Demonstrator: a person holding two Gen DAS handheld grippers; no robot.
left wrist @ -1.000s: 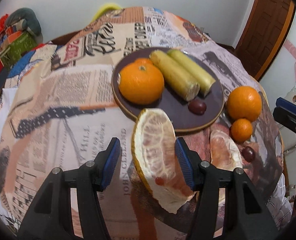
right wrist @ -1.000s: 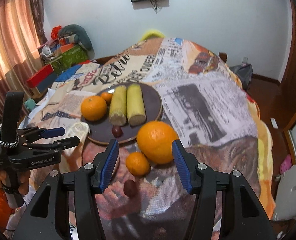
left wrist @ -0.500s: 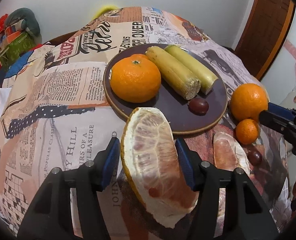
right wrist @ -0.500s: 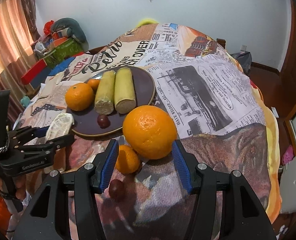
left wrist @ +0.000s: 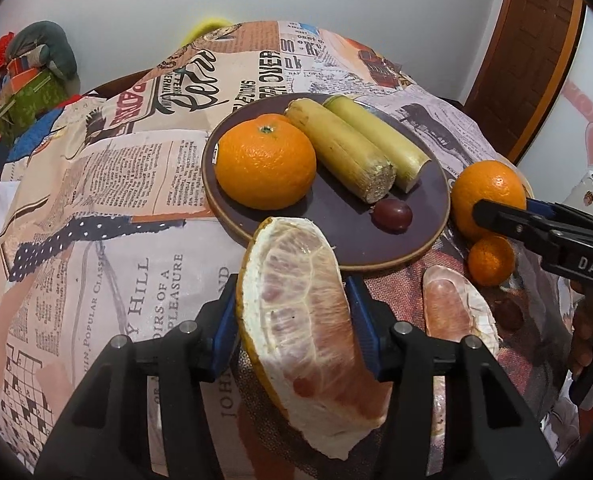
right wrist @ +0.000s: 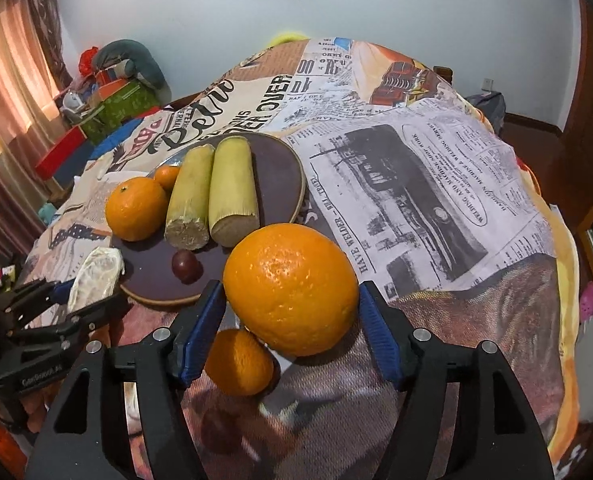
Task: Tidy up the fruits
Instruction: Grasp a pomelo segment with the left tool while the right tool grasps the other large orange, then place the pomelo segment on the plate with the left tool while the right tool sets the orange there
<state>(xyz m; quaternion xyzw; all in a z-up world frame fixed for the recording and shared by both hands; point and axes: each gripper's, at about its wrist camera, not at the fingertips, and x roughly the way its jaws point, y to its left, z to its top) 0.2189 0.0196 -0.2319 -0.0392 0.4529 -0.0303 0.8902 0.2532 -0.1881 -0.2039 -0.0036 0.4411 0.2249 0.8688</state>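
Fruit crowds the dark plate on the newspaper-print cloth, where my left gripper pinches a soft pomelo wedge at the plate's near rim; I judge it light and easily crushed, best held by the rind. My right gripper, wide apart, brackets a firm, heavy-looking orange beside the plate, contact unclear.
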